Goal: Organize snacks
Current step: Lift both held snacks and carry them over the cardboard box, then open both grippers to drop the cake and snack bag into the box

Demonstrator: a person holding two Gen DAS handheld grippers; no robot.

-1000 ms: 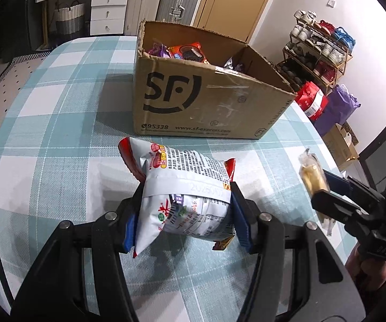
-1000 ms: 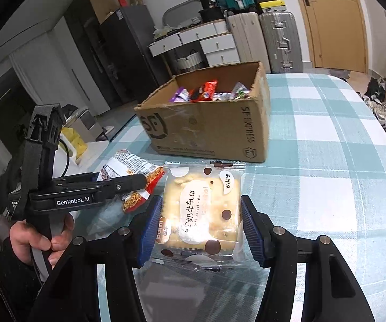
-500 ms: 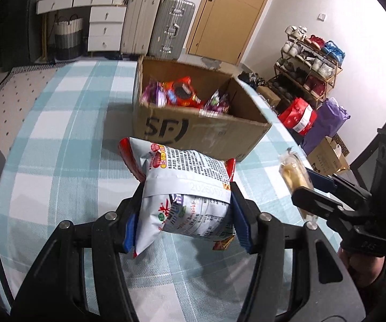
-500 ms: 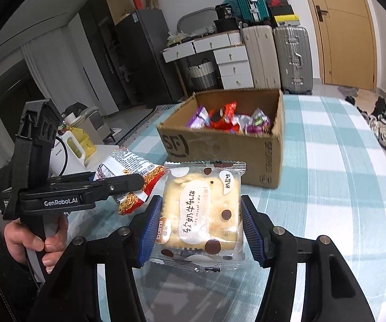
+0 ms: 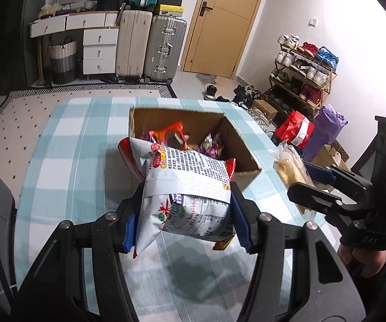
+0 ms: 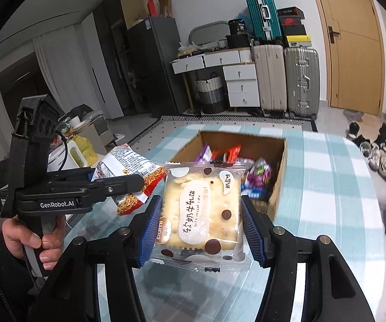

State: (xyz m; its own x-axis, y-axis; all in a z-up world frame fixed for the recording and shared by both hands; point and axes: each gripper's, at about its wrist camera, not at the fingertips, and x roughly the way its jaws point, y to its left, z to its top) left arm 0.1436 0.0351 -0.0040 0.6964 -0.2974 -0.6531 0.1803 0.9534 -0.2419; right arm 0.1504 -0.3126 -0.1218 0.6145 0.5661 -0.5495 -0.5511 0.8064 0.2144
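Nearest to the viewer, short of the cardboard box (image 5: 242, 149) and above the checked tablecloth (image 5: 66, 145), each hand carries a set of tongs with a snack pinched in it; the left gripper (image 5: 184, 214) has its blue pads pressed against the two sides of a noodle snack bag (image 5: 190, 185), white with red ends and printed text, which hangs clear of the table with its far end over the box's near wall; the bag looks puffed, light and crinkly, likely full of brittle pieces, so a gentle squeeze across its middle suits it better than a hard one; the right gripper (image 6: 201, 222) pinches a nougat cake packet (image 6: 203, 209), a flat square in clear glossy film, by its two side edges; that film is probably slippery and the cake inside soft, so the hold should sit on the cake's sides, not on the loose sealed edge; beyond both, the box stands open on the table, already holding red and purple wrapped snacks (image 6: 246, 171); past the box, suitcases (image 5: 150, 45) and a wooden door (image 5: 225, 21) line the far wall.
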